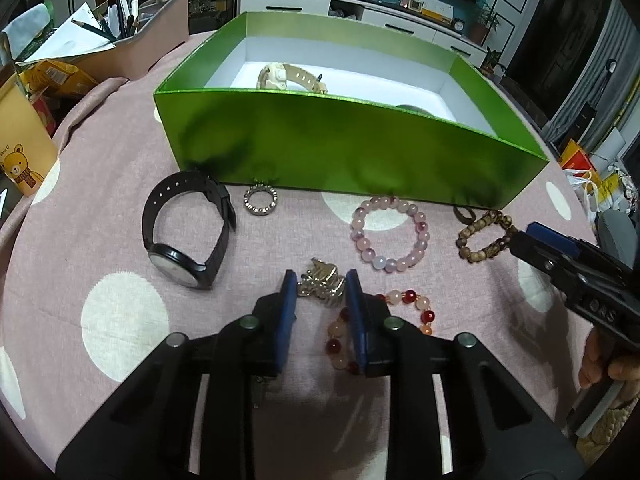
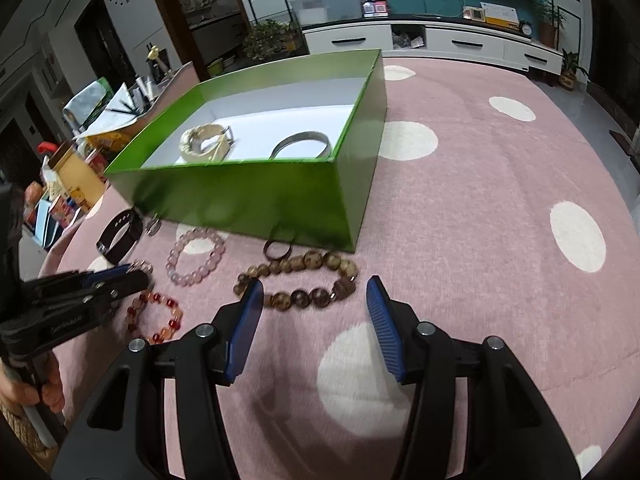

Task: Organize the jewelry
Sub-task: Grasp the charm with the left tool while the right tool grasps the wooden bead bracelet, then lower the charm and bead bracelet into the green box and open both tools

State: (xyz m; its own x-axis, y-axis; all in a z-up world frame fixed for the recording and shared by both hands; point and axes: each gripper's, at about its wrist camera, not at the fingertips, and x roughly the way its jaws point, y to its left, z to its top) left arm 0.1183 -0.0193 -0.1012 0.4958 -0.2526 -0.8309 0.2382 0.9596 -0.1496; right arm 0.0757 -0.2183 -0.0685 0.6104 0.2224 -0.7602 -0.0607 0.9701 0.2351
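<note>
Metal ornament (image 1: 325,276), gold-toned, pinched between the blue pads of the left tongs (image 1: 320,280), low over the pink, white-dotted tabletop (image 2: 480,200) and well short of the green box (image 1: 352,148). Just to its right, partly under the right-hand pad, a red-and-peach bead bracelet (image 1: 409,297) flat on the cloth. Farther left, a black watch (image 1: 174,265) on its side with the strap looped; beyond that, close against the box wall, a small stone-set ring (image 1: 261,199). To the upper right of the ornament, a pink bead bracelet (image 1: 380,261), clear of the box. Farther right, a brown bead bracelet (image 2: 298,298) with a small dark ring (image 2: 266,251) beside it, near the box front. Over that brown bracelet, the right tongs (image 2: 315,282), spread wide, pinching nothing, pads on either side of the beads and apart from them; whether the tips reach the cloth cannot be told. Inside the box, on its white floor, a beige watch (image 1: 276,76) and a silver bangle (image 2: 302,145), side by side and apart. At the picture edges, a hand (image 2: 40,392) on the left handle and fingers (image 1: 600,360) on the right one. Beyond the box's left end, a tray of pens and papers (image 1: 100,36).
</note>
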